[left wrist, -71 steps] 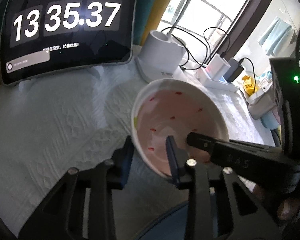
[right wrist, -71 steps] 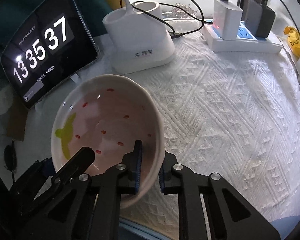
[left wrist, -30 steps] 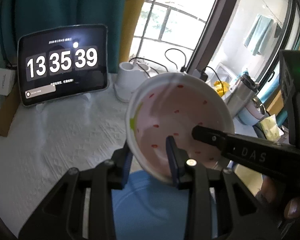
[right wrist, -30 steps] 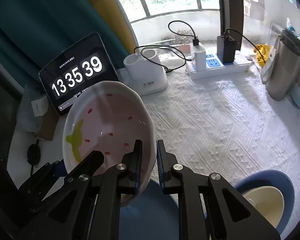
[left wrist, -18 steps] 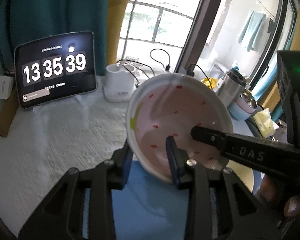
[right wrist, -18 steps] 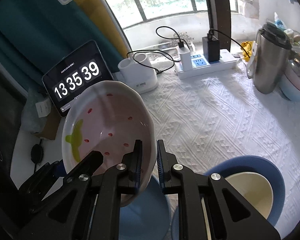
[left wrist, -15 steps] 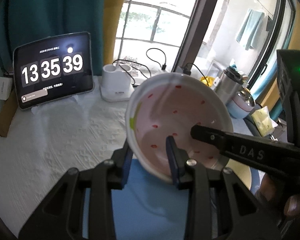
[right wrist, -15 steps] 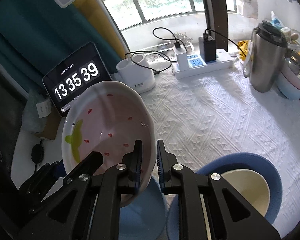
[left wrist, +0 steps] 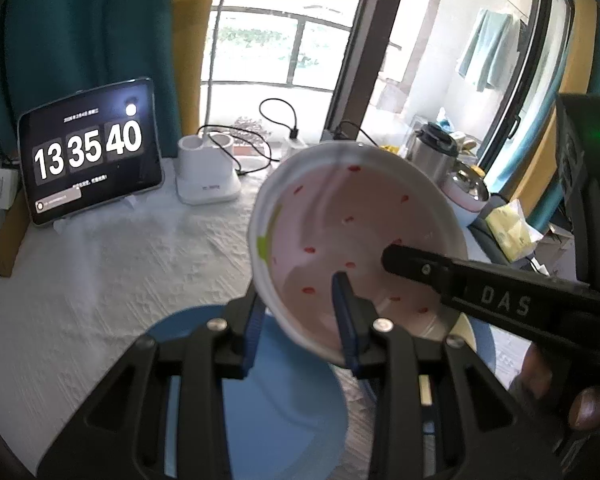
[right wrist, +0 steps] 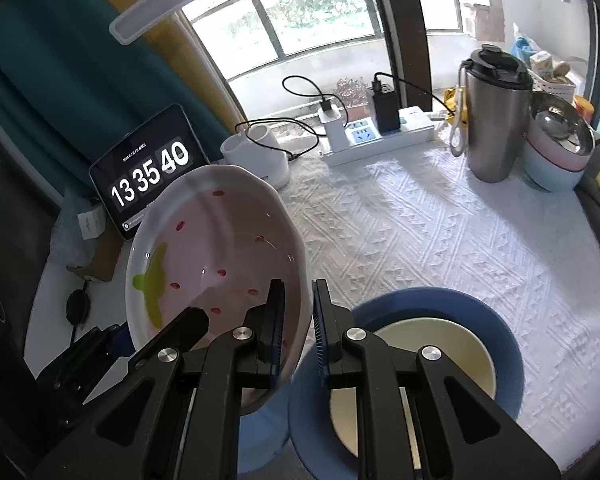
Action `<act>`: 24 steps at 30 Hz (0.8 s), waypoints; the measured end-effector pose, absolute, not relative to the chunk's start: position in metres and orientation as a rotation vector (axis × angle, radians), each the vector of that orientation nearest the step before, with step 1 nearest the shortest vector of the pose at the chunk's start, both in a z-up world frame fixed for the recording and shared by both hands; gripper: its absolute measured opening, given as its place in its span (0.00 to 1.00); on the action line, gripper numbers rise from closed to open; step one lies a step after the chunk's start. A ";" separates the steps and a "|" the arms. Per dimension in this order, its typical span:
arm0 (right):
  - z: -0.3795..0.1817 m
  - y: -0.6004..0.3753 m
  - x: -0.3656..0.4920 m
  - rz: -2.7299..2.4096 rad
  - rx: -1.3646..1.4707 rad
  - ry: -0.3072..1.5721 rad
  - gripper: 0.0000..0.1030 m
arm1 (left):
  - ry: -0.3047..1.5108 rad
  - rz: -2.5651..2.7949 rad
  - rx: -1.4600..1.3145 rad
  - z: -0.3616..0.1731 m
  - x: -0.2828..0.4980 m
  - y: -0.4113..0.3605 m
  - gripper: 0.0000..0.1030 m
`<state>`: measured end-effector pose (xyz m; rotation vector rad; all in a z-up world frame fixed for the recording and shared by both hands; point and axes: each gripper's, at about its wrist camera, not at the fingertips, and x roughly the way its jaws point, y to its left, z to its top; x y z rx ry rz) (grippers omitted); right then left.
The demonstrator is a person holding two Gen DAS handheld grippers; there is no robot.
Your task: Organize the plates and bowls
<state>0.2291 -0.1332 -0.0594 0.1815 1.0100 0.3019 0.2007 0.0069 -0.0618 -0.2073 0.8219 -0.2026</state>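
Both grippers hold one pink strawberry-pattern bowl (left wrist: 352, 236) with a white rim, raised and tilted above the table; it also shows in the right wrist view (right wrist: 216, 264). My left gripper (left wrist: 300, 312) is shut on its near rim. My right gripper (right wrist: 296, 312) is shut on the opposite rim, and its finger (left wrist: 420, 264) crosses the bowl in the left view. Below lie a light blue plate (left wrist: 260, 412) and a dark blue plate (right wrist: 500, 344) holding a cream bowl (right wrist: 432, 360).
A tablet clock (right wrist: 148, 176), a white holder (right wrist: 260, 152) and a power strip (right wrist: 380, 136) stand at the back of the white tablecloth (right wrist: 440, 232). A steel tumbler (right wrist: 496, 116) and stacked steel bowls (right wrist: 560, 140) stand at the right. A lamp head (right wrist: 164, 4) hangs overhead.
Both grippers have carried the pink bowl up and back toward the near table edge. The blue plates and the cream bowl have come into view beneath it.
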 end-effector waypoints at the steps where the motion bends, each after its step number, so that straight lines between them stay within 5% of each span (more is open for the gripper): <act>1: -0.059 -0.136 0.229 0.301 0.184 1.008 0.15 | 0.821 -0.205 -0.204 -0.061 0.199 0.004 0.32; 24: -0.060 -0.205 0.197 0.253 0.248 0.997 0.15 | 0.848 -0.264 -0.125 -0.059 0.178 -0.063 0.32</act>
